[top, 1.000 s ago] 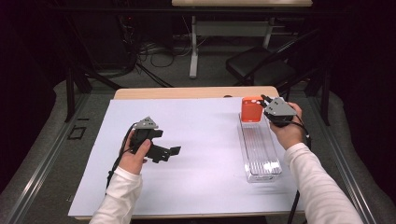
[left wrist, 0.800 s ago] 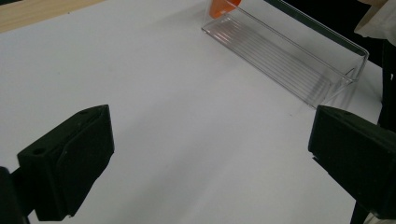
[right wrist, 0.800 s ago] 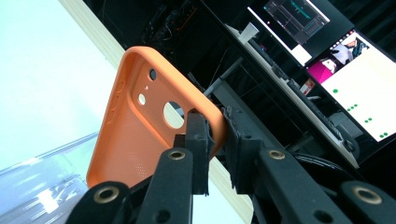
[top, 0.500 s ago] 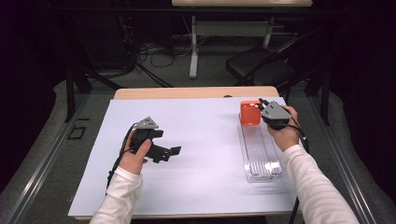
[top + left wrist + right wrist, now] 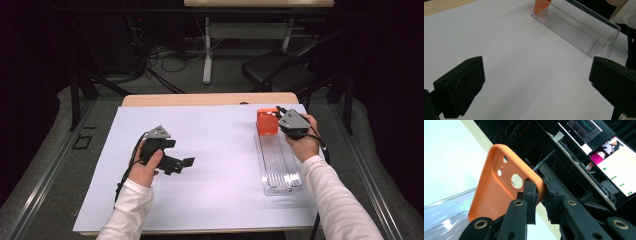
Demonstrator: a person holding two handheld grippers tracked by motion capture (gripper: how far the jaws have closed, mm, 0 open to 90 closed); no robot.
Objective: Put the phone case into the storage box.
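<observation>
Your right gripper (image 5: pixel 278 114) stays clamped on the edge of the orange phone case (image 5: pixel 267 121), still upright at the far end of the clear tray (image 5: pixel 280 172), barely shifted. Your left gripper (image 5: pixel 186 162) rests unmoved on the white sheet (image 5: pixel 220 150), jaws wide apart.

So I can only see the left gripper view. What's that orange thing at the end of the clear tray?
Observer: It's an orange phone case. The right gripper view shows its round camera holes.
Operator: Is something holding it?
Observer: Yes. The right gripper is shut on its rim, one jaw inside and one outside.
Operator: Where's my gripper?
Observer: In the high view, the left gripper is open over the white sheet, well to the left of the clear tray.
</observation>
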